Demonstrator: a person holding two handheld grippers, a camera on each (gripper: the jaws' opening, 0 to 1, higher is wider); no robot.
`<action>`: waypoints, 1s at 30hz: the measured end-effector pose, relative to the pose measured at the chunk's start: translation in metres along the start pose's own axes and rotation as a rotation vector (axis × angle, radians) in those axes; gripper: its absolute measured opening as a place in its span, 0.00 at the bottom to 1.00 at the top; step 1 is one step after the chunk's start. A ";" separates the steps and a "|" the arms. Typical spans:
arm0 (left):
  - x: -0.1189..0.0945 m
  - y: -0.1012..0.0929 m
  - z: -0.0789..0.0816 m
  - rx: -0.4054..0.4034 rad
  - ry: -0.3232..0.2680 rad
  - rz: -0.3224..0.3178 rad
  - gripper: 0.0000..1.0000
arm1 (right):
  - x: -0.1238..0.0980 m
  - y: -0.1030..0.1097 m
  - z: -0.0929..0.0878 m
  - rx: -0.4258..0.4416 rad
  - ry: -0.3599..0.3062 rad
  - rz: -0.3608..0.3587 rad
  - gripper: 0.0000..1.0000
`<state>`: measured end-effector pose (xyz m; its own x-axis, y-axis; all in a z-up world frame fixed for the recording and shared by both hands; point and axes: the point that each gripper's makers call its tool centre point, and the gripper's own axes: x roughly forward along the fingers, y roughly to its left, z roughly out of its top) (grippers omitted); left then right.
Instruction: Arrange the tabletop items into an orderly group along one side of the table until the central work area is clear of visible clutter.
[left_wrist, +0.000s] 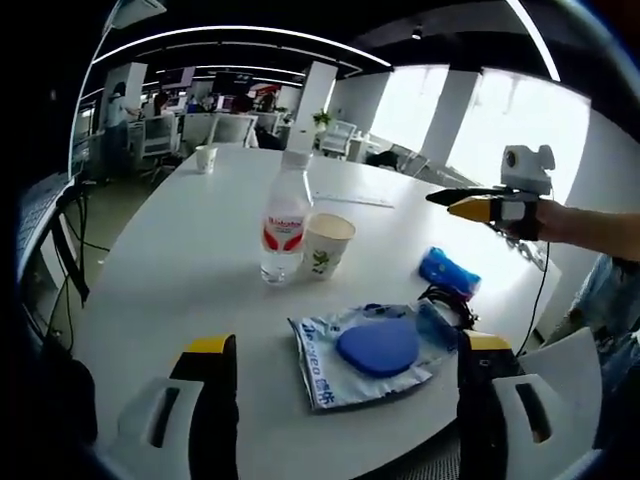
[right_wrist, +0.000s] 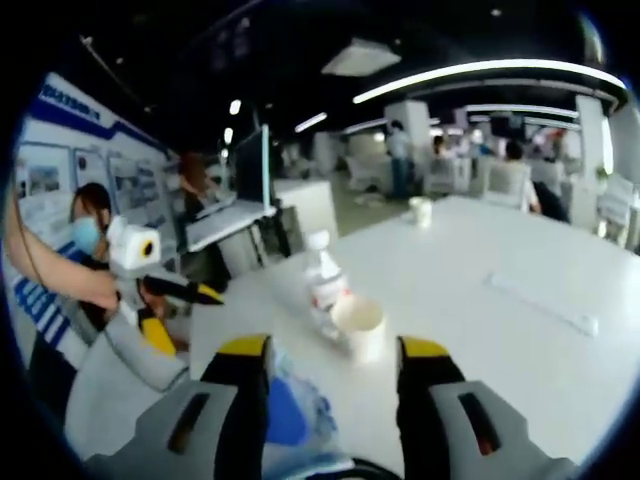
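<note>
My left gripper is open, low over the table's near edge, its jaws on either side of a clear plastic bag holding a round blue pad. Beyond it stand a water bottle with a red label and a paper cup, touching or nearly so. A blue packet and a black cable lie to the right. My right gripper, held by a hand, hovers above the table's right side. In the right gripper view, that gripper is open and points at the cup and bottle.
A second paper cup stands at the far end of the white table, and a long white strip lies past the bottle. A white chair sits at the near right. The left gripper shows at the left.
</note>
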<state>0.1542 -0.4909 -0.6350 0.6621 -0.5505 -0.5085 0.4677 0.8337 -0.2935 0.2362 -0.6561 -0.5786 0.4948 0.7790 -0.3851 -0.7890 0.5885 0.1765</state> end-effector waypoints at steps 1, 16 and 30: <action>0.000 -0.001 0.000 0.000 0.001 -0.002 0.91 | -0.001 0.000 -0.001 0.003 0.002 -0.003 0.47; 0.000 -0.004 -0.006 0.007 0.026 -0.010 0.90 | -0.019 -0.003 -0.023 0.058 0.026 -0.056 0.47; 0.007 0.005 -0.012 -0.014 0.051 -0.003 0.89 | -0.031 0.000 -0.062 0.165 0.077 -0.124 0.46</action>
<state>0.1541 -0.4903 -0.6497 0.6298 -0.5502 -0.5484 0.4610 0.8329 -0.3063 0.1981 -0.6933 -0.6226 0.5499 0.6834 -0.4801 -0.6507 0.7110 0.2666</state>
